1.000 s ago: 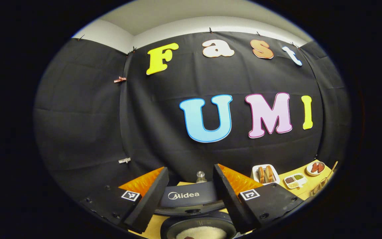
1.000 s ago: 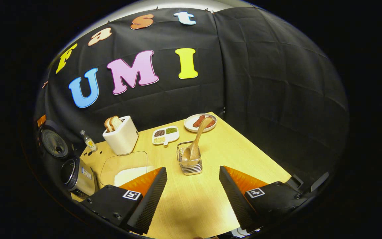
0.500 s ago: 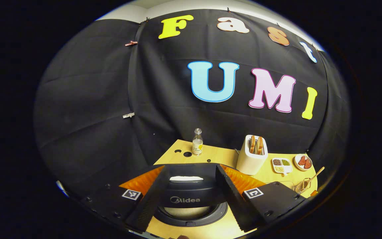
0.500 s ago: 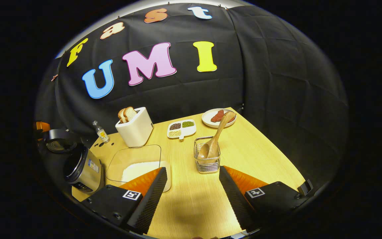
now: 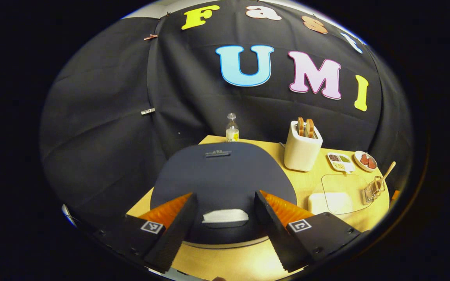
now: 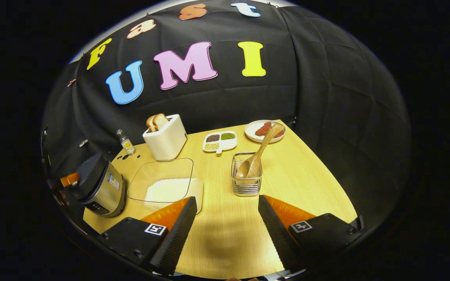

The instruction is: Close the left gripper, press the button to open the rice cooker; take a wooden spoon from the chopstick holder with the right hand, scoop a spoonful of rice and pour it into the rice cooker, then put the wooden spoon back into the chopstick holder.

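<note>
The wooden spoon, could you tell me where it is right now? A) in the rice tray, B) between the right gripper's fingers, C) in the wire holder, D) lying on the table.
C: the wooden spoon stands in the wire holder, handle leaning out.

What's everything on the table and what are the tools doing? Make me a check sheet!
Surface: wooden table, bare in front of the right tool.
Job's things: cooker, lid shut; spoon standing in the holder; rice in a clear dish.
Clutter: toaster with bread, bottle, divided dish, plate of food.
Grippers: left tool open, over the cooker's front; right tool open, holding nothing, facing the holder.
Cables: nothing seen.
Surroundings: black cloth wall behind and beside the table.
</note>
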{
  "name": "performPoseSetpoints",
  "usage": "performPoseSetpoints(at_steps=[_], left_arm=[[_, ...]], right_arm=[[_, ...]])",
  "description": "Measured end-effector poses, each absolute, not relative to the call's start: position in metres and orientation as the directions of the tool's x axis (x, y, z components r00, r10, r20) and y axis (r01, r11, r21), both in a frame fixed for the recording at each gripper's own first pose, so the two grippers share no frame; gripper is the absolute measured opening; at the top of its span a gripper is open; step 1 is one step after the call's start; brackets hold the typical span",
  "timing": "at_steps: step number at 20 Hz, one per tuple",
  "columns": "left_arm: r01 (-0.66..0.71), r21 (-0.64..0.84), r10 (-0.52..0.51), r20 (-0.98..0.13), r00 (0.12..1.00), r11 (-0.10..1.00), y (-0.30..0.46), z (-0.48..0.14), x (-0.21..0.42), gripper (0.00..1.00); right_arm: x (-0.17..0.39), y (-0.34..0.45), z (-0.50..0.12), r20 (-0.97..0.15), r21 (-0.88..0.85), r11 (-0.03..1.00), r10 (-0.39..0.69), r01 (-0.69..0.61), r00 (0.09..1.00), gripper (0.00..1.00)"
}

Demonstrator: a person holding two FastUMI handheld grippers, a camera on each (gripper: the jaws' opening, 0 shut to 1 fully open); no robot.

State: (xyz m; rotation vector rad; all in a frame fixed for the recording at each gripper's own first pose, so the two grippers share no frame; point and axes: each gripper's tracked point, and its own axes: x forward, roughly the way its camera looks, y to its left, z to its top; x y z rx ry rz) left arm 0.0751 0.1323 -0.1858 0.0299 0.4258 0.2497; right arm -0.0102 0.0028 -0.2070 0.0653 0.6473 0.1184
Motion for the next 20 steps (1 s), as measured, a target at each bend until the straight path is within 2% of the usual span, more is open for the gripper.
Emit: performPoseSetpoints(at_steps=[4,9,12,14,17,20], left_arm=[[-0.237,0.070,0.246,-0.341,0.907,0.969,0.133,-0.192,0.079,0.99],[-0.234,0.061,0.241,-0.345,0.907,0.970,0.132,-0.201,0.078,1.00],[-0.215,0.090,0.233,-0.343,0.910,0.973,0.129,-0.195,0.078,0.99],[-0.204,0.096,0.224,-0.300,0.927,0.974,0.115,-0.174,0.073,0.96],[-0.151,0.099,0.165,-0.158,0.974,0.984,0.063,-0.110,0.067,0.95],[-0.127,0.043,0.129,-0.047,0.991,0.991,0.010,-0.064,0.051,0.95]], right_arm=[[-0.012,0.010,-0.201,-0.589,0.091,0.989,0.149,-0.118,0.794,0.99],[-0.018,0.014,-0.198,-0.579,0.078,0.985,0.170,-0.153,0.797,0.99],[-0.018,0.015,-0.189,-0.556,0.075,0.985,0.172,-0.156,0.814,0.99],[-0.012,0.018,-0.180,-0.527,0.062,0.983,0.181,-0.175,0.830,0.99],[0.005,0.017,-0.141,-0.423,0.016,0.977,0.200,-0.214,0.884,0.99],[0.022,0.020,-0.075,-0.245,0.004,0.967,0.246,-0.253,0.938,0.99]])
